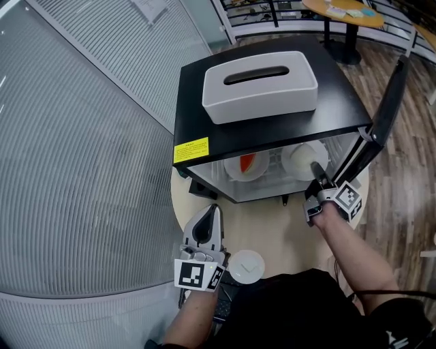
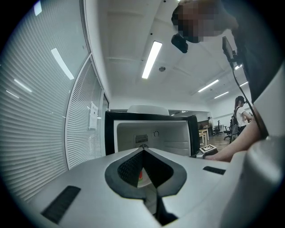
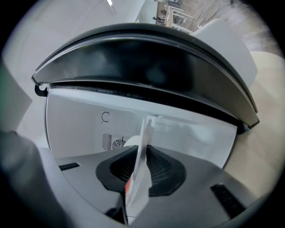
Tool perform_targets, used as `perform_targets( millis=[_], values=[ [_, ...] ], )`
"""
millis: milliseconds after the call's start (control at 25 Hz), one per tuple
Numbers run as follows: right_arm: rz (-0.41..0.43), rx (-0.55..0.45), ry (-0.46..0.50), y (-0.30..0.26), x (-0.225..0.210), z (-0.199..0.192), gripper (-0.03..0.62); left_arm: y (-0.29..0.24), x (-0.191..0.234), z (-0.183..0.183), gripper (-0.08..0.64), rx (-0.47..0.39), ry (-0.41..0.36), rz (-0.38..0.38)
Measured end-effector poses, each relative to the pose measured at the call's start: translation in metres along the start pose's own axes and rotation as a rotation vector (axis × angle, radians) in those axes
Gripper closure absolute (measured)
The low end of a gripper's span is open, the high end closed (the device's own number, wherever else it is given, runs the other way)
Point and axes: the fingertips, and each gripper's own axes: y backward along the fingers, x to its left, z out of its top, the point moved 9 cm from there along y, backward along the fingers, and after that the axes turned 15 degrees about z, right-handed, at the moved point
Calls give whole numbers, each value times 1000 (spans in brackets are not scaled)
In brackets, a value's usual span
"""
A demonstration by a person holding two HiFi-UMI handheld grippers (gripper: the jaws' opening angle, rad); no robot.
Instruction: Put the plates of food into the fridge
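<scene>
A small black fridge [image 1: 340,102] stands on a round beige table [image 1: 272,228] with its door [image 1: 388,109] swung open to the right. On its shelf sits a white plate with red and orange food [image 1: 248,165]. Beside that, a second white plate [image 1: 303,158] rests inside the opening, and my right gripper [image 1: 319,174] is shut on its near rim. In the right gripper view this plate [image 3: 143,133] shows edge-on between the pads, gripper [image 3: 141,156] facing the fridge's white back wall. My left gripper [image 1: 206,228] lies low over the table before the fridge, shut and empty [image 2: 143,153].
A white tissue box [image 1: 260,85] sits on the fridge top. A small white dish [image 1: 246,266] stands on the table's near edge, right of my left gripper. Frosted glass panels [image 1: 82,170] close off the left side. Wooden floor and another table [image 1: 344,10] lie beyond.
</scene>
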Motion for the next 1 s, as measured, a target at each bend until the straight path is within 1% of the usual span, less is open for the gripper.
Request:
perform_targets(
  millis=[80, 200, 280, 400, 480, 560, 760, 920, 1000],
  values=[
    [19, 17, 33, 0, 1, 0, 536, 3, 2, 0, 557, 4, 1, -3],
    [26, 25, 35, 4, 2, -2, 459, 8, 7, 5, 557, -1, -3, -9],
    [26, 25, 40, 8, 3, -4, 443, 10, 12, 8, 557, -8, -5, -9],
    [-12, 22, 65, 22, 3, -10, 440, 16, 19, 11, 557, -25, -20, -11],
    [-33, 30, 103, 33, 5, -15, 434, 21, 24, 14, 557, -37, -31, -16],
    [-26, 31, 127, 42, 7, -19, 434, 27, 30, 18, 557, -49, -30, -26],
    [6, 3, 140, 58, 20, -31, 434, 47, 50, 22, 557, -77, 1, -40],
    [29, 3, 147, 72, 34, -45, 434, 64, 62, 20, 557, -81, 16, -45],
    [22, 4, 146, 84, 38, -55, 434, 73, 67, 17, 557, -78, 24, -49]
  ],
)
